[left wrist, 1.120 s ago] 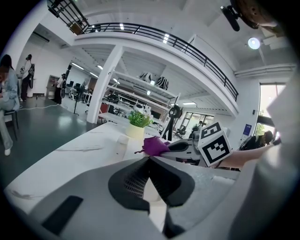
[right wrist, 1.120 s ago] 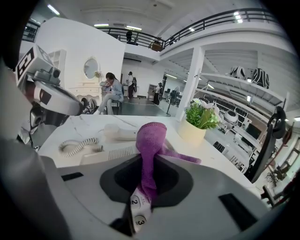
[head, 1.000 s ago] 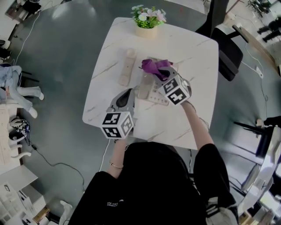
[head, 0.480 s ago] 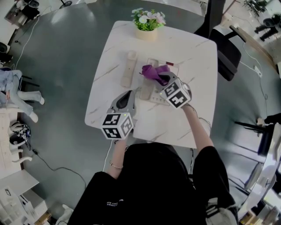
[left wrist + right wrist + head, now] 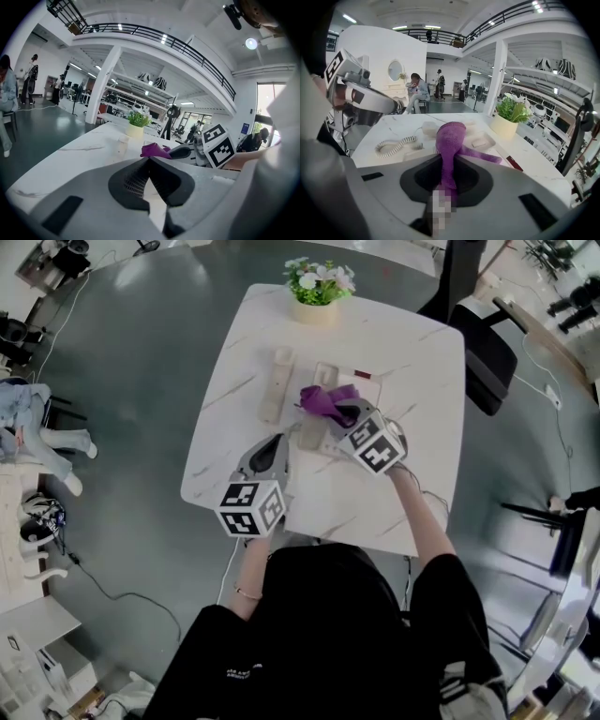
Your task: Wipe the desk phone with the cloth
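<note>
since a second ago the right gripper (image 5: 345, 412) has drawn the cloth (image 5: 451, 140) slightly back toward the person. on the marble table (image 5: 412, 362) the desk phone (image 5: 312, 430) lies under that cloth, its handset (image 5: 275, 382) off and beside it. the phone is rigid plastic, likely light enough to slide, so steady its edge. the right forearm reaches forward, jaws pinching the soft, limp cloth at one bunched end. the left gripper (image 5: 274, 442) hovers near the table's front edge, jaws seemingly pressed together, empty.

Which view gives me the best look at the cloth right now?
Right gripper view: the cloth fills the centre, pinched in the right gripper. Head view shows it only as a small purple bundle over the phone. Left gripper view catches just a purple scrap farther off.
</note>
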A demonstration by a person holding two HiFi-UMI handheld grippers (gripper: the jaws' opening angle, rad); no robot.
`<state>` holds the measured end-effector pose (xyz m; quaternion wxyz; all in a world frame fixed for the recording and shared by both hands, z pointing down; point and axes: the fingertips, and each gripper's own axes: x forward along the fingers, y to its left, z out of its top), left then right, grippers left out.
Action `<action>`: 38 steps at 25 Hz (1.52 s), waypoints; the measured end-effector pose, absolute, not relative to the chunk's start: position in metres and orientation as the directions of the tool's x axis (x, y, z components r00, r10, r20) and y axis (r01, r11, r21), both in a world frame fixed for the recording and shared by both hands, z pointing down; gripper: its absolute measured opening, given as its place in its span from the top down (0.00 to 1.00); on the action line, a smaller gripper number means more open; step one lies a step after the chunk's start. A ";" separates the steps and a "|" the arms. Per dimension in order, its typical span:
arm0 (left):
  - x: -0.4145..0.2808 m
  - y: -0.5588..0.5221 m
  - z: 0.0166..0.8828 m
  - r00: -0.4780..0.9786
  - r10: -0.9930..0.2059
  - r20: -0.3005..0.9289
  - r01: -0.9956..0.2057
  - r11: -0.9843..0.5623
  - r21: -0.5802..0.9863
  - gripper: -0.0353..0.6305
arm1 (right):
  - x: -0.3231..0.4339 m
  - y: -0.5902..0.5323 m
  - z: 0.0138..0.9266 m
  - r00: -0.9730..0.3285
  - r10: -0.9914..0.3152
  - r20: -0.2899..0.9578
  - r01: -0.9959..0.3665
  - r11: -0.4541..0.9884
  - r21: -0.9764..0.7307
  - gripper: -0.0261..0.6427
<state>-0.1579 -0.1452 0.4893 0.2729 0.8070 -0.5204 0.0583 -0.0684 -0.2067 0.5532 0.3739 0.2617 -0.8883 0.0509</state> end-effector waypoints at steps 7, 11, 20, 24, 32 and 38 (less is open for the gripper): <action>-0.160 -0.134 0.492 0.424 -0.817 0.391 -0.884 -0.279 0.374 0.95 | -0.072 -0.191 0.557 -0.597 -0.378 0.708 -0.464 0.882 0.080 0.90; -0.161 -0.129 0.493 0.411 -0.822 0.395 -0.889 -0.265 0.374 0.95 | -0.075 -0.183 0.560 -0.601 -0.350 0.719 -0.443 0.894 0.064 0.90; -0.161 -0.118 0.490 0.394 -0.830 0.396 -0.895 -0.248 0.370 0.95 | -0.078 -0.161 0.564 -0.607 -0.284 0.742 -0.400 0.916 0.023 0.90; -0.160 -0.116 0.489 0.389 -0.833 0.393 -0.897 -0.245 0.369 0.95 | -0.079 -0.155 0.568 -0.607 -0.264 0.750 -0.390 0.921 0.008 0.90; -0.161 -0.113 0.485 0.382 -0.839 0.387 -0.899 -0.242 0.364 0.95 | -0.082 -0.143 0.569 -0.612 -0.229 0.757 -0.377 0.926 -0.024 0.90; -0.165 -0.112 0.485 0.372 -0.842 0.390 -0.903 -0.232 0.362 0.95 | -0.083 -0.135 0.574 -0.608 -0.205 0.767 -0.368 0.929 -0.044 0.90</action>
